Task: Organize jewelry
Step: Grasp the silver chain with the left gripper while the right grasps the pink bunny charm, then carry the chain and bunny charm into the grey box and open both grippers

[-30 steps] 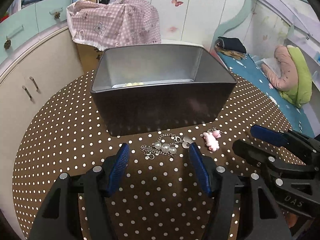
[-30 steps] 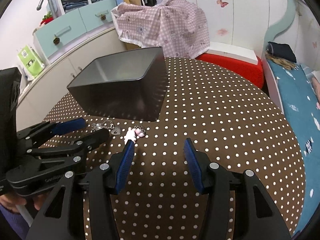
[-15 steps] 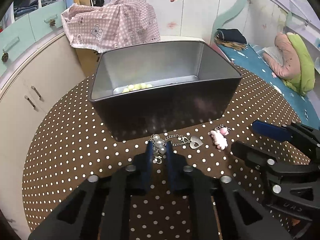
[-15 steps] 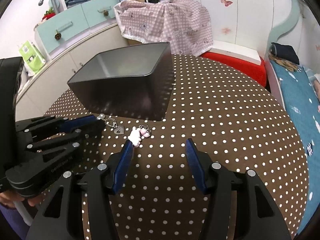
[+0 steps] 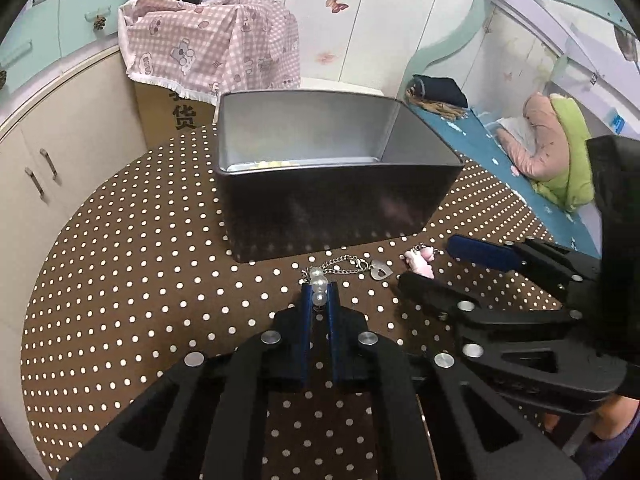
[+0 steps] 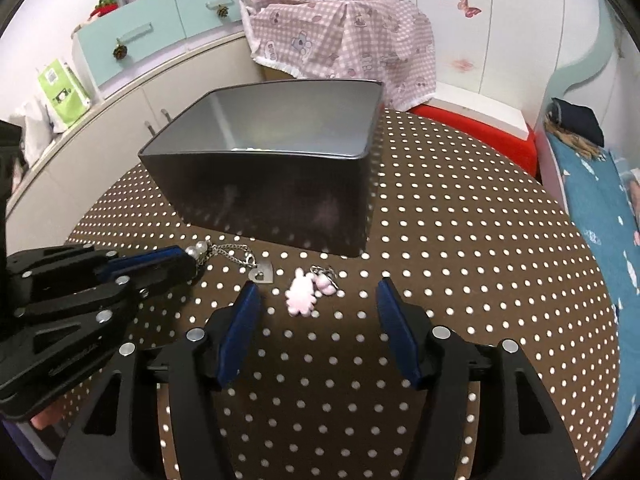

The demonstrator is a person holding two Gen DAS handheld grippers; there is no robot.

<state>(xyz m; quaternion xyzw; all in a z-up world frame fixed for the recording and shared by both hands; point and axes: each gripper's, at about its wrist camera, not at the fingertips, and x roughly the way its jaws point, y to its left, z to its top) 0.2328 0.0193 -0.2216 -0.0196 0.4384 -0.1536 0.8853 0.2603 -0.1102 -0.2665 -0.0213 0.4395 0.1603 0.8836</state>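
My left gripper (image 5: 319, 294) is shut on the pearl end of a silver chain bracelet (image 5: 348, 266) with a heart tag, which trails on the polka-dot table. The bracelet (image 6: 234, 256) also shows in the right wrist view beside the left gripper (image 6: 192, 258). A pink charm keyring (image 6: 306, 292) lies just ahead of my open, empty right gripper (image 6: 318, 306); it also shows in the left wrist view (image 5: 420, 262). A dark metal box (image 5: 336, 184) stands open behind the jewelry, with pale beads on its floor.
The round table with a brown polka-dot cloth (image 6: 460, 260) drops off on all sides. Cabinets (image 5: 48, 144) stand to the left, a pink checked cloth (image 6: 344, 32) behind, and a bed (image 5: 520, 176) to the right.
My left gripper closed on the bracelet's pearls and has drawn them back a little. My right gripper moved closer to the pink charm, staying open.
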